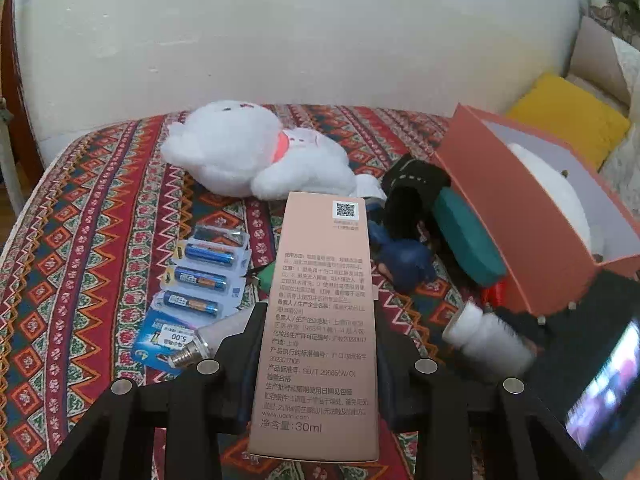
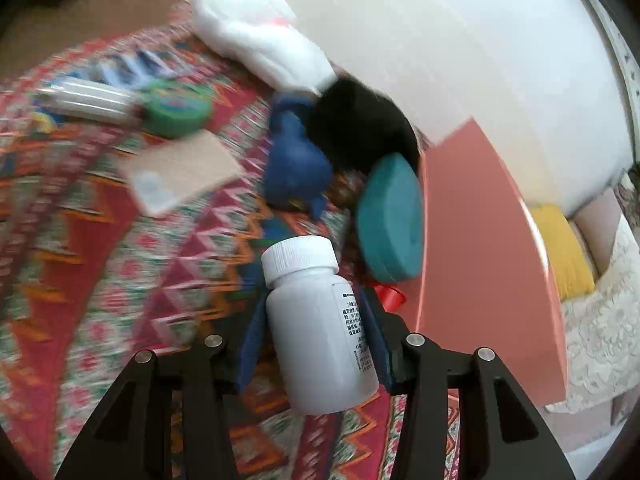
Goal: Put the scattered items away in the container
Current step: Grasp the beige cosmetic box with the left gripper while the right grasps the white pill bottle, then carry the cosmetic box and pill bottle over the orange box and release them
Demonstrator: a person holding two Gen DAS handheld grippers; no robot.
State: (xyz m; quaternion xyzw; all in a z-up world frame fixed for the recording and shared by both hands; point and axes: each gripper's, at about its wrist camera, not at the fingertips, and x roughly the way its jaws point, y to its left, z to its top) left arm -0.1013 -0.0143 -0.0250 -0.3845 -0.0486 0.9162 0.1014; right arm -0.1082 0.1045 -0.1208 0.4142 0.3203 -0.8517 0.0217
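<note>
My left gripper [image 1: 318,332] is shut on a tall pink carton [image 1: 320,320] printed with text and holds it above the patterned cloth. My right gripper [image 2: 316,332] is shut on a white pill bottle [image 2: 316,328], also seen in the left wrist view [image 1: 486,340], just left of the orange box [image 1: 516,216] [image 2: 480,240]. The orange box is open and holds a white round thing [image 1: 560,200]. A white plush toy [image 1: 256,152] [image 2: 260,28], a battery pack [image 1: 196,280], a blue toy [image 1: 404,256] [image 2: 296,168], a teal case [image 1: 468,236] [image 2: 392,220] and a black item [image 1: 412,192] [image 2: 360,124] lie scattered.
A light bulb [image 1: 200,344] [image 2: 88,100] and a green tape roll [image 2: 180,108] lie at the left. A small red thing [image 2: 390,294] sits by the box. A white wall [image 1: 280,40] stands behind. A yellow cushion [image 1: 568,120] lies at the right.
</note>
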